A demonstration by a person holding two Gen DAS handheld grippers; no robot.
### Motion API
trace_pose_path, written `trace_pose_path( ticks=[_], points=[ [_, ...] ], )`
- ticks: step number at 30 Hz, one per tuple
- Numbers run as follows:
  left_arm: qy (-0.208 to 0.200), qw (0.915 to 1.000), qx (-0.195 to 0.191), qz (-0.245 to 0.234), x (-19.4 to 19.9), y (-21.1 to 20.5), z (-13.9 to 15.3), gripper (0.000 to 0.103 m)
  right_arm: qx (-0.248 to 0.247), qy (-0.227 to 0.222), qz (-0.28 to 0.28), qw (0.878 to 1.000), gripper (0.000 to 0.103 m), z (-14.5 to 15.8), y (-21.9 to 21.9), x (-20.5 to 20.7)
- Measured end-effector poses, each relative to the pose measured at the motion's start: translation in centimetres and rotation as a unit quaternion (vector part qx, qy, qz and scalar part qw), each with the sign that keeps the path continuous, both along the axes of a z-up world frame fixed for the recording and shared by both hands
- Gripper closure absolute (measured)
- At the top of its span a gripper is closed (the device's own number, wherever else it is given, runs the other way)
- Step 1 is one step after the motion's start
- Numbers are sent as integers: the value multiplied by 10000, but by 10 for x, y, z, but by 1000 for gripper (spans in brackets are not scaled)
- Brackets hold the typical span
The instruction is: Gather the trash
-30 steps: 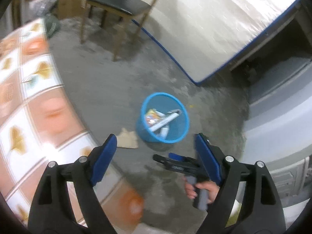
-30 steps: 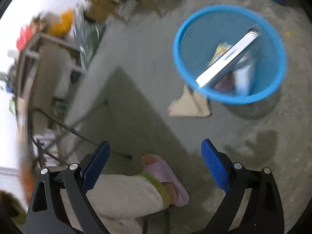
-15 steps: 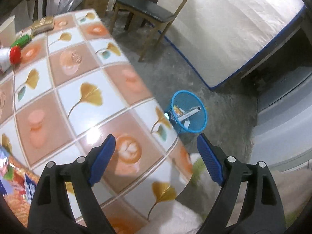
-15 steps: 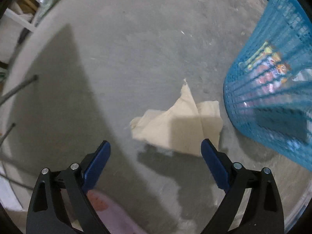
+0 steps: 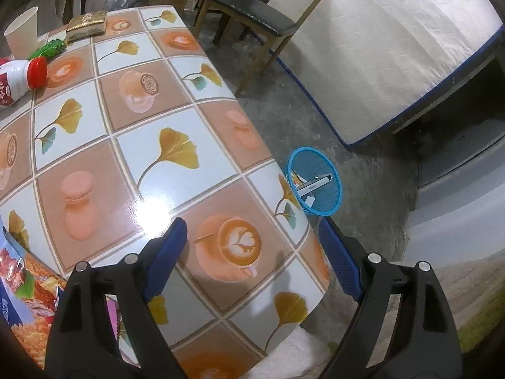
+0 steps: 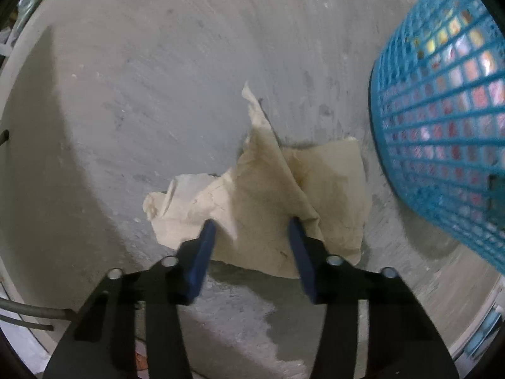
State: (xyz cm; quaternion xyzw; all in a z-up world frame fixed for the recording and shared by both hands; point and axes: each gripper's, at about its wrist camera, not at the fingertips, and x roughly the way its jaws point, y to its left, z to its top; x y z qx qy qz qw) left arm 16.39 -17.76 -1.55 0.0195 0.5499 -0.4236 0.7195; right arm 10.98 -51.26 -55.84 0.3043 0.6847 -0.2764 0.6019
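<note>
Right claw [image 6: 252, 224] has dropped right down onto the paper [image 6: 268, 202] lying on the concrete floor [image 6: 157, 79]; half a second ago its fingers were spread wide and well above it, now they've narrowed a lot and straddle the crumpled middle ridge, tips touching the sheet, though with a gap left so it isn't pinched yet. Paper fills the center of the frame, just beside the blue bin [image 6: 442, 126] at the right edge, which looks bigger and closer than before. Left claw [image 5: 252, 237] is wide open with nothing in it, hovering over the patterned table [image 5: 126, 126]; more tabletop shows now, with the bin [image 5: 315, 186] smaller, at center right past the table edge, and a bottle [image 5: 19, 79] and cup [image 5: 22, 31] at upper left.
</note>
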Motion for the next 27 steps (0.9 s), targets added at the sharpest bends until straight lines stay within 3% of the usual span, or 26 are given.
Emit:
trace_pose_path(
  ticks=[3, 4, 5, 6, 9, 12, 15, 20, 24, 27],
  points=[
    [-9, 10000, -5, 50, 1, 3, 0, 22, 45, 0, -145, 9999, 75, -2, -4, -5],
    [-19, 10000, -16, 64, 0, 4, 1, 22, 38, 15, -165, 9999, 82, -1, -5, -7],
    [-31, 10000, -25, 73, 0, 5, 2, 22, 19, 46, -161, 9999, 96, 0, -6, -8],
    [-49, 9999, -32, 83, -1, 6, 3, 22, 84, 22, -171, 9998, 98, 1, -8, -10],
    [-99, 9999, -65, 79, -3, 7, 6, 22, 199, -98, -260, 9994, 99, 9, -8, -21],
    [-129, 9998, -131, 81, -6, 9, 10, 22, 291, -490, -155, 9983, 100, 35, 4, -25],
    [-129, 9997, -204, 83, -7, 9, 12, 22, 298, -1083, 138, 9936, 100, 85, 24, -27],
    [-163, 9995, -270, 41, -11, 8, 14, 22, 203, -2254, 365, 9734, 100, 202, 42, -44],
    [-204, 9992, -348, 7, -17, 8, 17, 22, -364, -2990, 104, 9535, 100, 294, 11, -68],
    [-215, 9989, -421, -7, -21, 10, 20, 22, -919, -3121, -325, 9450, 100, 326, -31, -90]
  ],
)
